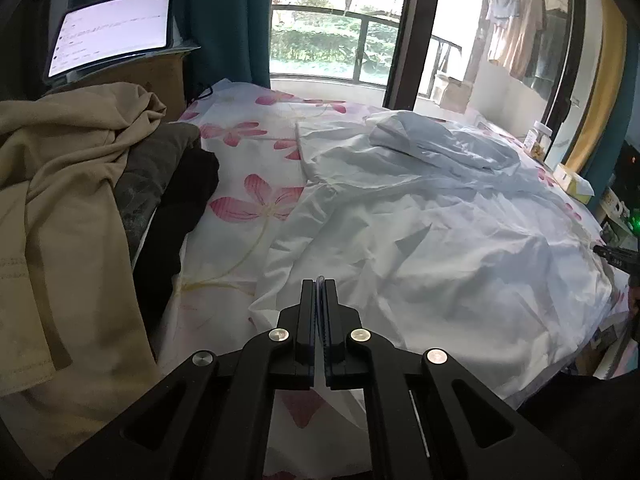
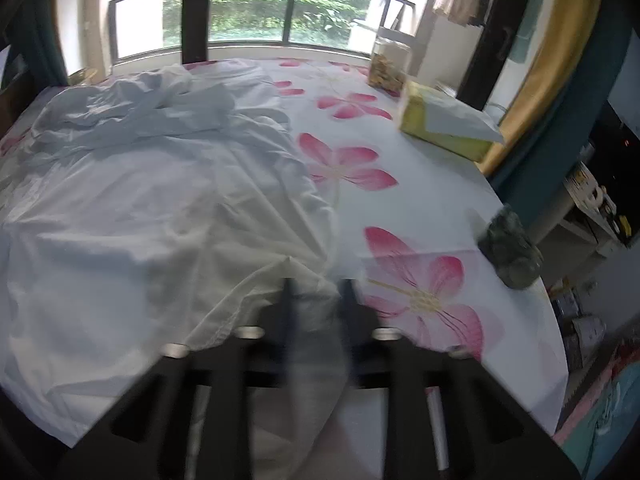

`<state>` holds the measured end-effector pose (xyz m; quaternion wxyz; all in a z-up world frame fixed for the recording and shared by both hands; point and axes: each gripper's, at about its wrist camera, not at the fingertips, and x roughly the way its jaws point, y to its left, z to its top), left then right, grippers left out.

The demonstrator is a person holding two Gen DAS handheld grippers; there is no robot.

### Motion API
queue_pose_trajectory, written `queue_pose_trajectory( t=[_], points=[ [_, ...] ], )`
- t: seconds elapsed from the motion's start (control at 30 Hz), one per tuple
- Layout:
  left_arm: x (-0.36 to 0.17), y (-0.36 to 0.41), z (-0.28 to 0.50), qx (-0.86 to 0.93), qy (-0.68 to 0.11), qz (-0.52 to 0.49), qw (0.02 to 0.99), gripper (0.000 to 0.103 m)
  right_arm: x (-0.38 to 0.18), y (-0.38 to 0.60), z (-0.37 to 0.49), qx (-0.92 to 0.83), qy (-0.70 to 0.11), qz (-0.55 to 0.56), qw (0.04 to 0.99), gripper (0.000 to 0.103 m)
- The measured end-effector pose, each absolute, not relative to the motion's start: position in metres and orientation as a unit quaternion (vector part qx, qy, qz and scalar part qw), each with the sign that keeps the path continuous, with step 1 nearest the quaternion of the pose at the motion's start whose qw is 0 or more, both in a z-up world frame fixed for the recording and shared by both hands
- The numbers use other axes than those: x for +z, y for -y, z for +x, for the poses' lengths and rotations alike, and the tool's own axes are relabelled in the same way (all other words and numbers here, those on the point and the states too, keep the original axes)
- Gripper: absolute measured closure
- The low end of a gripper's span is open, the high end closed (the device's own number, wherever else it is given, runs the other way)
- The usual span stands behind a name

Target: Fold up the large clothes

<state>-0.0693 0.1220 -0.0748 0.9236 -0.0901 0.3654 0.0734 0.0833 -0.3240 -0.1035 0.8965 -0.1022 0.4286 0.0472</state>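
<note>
Left claw (image 1: 319, 282): jaws drawn together to a narrow slit, with a thin fold of pale cloth showing between the tips; it appears to pinch the near hem of the white garment (image 1: 420, 224). Right claw (image 2: 316, 292): blurred, its jaws nearly together with pale fabric bunched between them at the garment's near right corner (image 2: 280, 280); the grip reads as closed on cloth.

From the left claw the garment spreads away toward 12 to 2 o'clock, across the flowered sheet (image 1: 240, 184). From the right claw it spreads toward 10 to 12 o'clock, its right edge running up toward 12. The long axis runs from the two claws at the near hem toward the window (image 1: 336, 24), where the crumpled collar and sleeves (image 1: 444, 140) lie at the far end. Each claw is nearest its own hem corner, so both are equally placed for a lift.

Judged next move: carry the near hem away toward the far end, folding across the long axis.

Outlying items: heap of beige and dark clothes (image 1: 72, 184) at 9 o'clock of the left claw; tissue box (image 2: 444, 128) and jar (image 2: 390, 64) at 1 o'clock of the right claw, well apart from the garment.
</note>
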Motion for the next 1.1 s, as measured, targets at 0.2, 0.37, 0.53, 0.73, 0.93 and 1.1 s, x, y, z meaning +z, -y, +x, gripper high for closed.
queue_pose_trajectory(
  t=[0.2,0.37,0.53,0.73,0.93,1.1],
  points=[
    [-0.069,-0.126,-0.071,0.082,-0.361,-0.092,0.924,0.100,-0.086,0.341,0.081,0.031,-0.407,-0.083,0.909,0.099],
    [-0.055,-0.131,-0.075,0.098,-0.338,-0.093,0.931,0.101,-0.066,0.350,0.084,0.017,-0.382,-0.062,0.922,0.099],
    [-0.048,-0.141,-0.078,0.116,-0.325,-0.099,0.933,0.101,-0.055,0.353,0.092,0.012,-0.371,-0.057,0.927,0.099],
    [-0.031,-0.152,-0.085,0.139,-0.294,-0.115,0.939,0.101,-0.041,0.353,0.096,0.018,-0.359,-0.050,0.932,0.099],
    [-0.004,-0.163,-0.086,0.162,-0.259,-0.095,0.947,0.101,-0.029,0.353,0.105,0.028,-0.353,-0.040,0.934,0.099],
    [0.019,-0.166,-0.080,0.171,-0.235,-0.074,0.954,0.101,-0.027,0.355,0.113,0.029,-0.353,-0.032,0.935,0.099]
  ],
)
